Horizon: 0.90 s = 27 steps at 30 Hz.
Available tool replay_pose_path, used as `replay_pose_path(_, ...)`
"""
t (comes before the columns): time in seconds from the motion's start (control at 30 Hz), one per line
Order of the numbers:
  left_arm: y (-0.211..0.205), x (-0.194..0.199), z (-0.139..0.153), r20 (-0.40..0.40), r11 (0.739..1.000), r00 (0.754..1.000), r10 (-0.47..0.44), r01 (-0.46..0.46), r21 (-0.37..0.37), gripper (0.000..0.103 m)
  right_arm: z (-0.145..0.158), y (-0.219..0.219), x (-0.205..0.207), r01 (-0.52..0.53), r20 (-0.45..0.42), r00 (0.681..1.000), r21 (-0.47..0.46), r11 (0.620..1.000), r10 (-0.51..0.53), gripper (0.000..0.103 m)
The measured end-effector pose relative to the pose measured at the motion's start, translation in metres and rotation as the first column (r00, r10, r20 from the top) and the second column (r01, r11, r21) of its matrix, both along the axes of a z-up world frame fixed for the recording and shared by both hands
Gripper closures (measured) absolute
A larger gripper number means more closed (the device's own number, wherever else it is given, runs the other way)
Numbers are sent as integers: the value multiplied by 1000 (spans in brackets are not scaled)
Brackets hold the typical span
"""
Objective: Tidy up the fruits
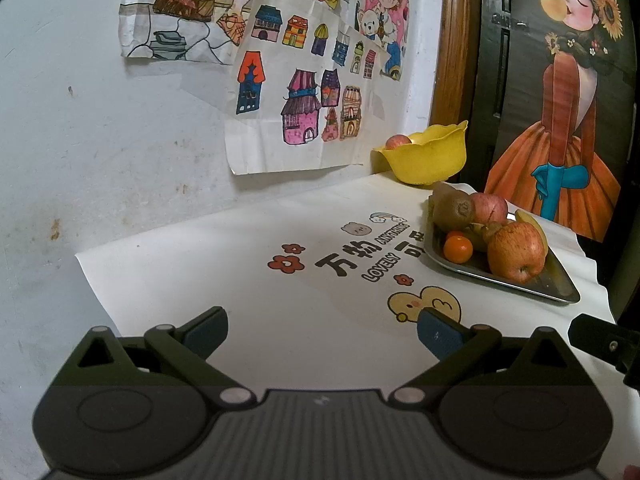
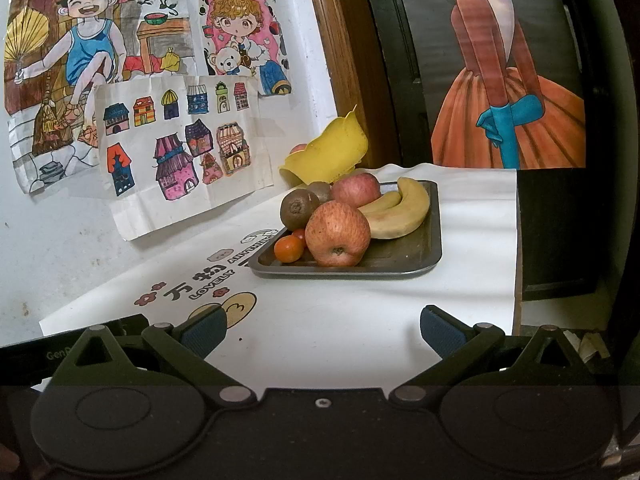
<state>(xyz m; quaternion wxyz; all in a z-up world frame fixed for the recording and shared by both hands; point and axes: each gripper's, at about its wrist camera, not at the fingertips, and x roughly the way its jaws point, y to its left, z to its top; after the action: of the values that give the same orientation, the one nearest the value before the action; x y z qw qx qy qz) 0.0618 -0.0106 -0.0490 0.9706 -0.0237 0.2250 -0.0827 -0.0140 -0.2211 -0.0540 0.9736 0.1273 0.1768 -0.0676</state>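
Both grippers' (image 1: 322, 330) (image 2: 322, 330) jaws spread, empty, over cloth (image 2: 340, 312) printed "LOVELY"; fruit tray (image 2: 416, 266) beyond; poster (image 2: 236, 20) reads "MORNIN"

the counter (image 2: 460, 280) is covered by a white printed cloth (image 2: 320, 312) with cartoon motifs. on it, right of centre, sits a dark rectangular metal tray (image 2: 400, 268); behind, a yellow scalloped plastic bowl (image 2: 332, 152).

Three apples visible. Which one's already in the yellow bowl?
The far apple, peeking over the yellow bowl's rim by the wall. The other two apples sit on the metal tray.
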Motion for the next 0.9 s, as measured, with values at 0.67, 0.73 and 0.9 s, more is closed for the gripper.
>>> replay_pose_path(0.67,-4,-3,-3,-6,1000,1000,-4,4,0,0,0,0,0,1,0,1000,2,1000,-1,1)
replay_pose_path(0.73,-3,-3,-3,-7,1000,1000,-4,4,1,0,0,0,0,2,0,1000,3,1000,-2,1)
replay_pose_path(0.9,-3,-3,-3,-7,1000,1000,-5,5,1,0,0,0,0,2,0,1000,4,1000,-2,1)
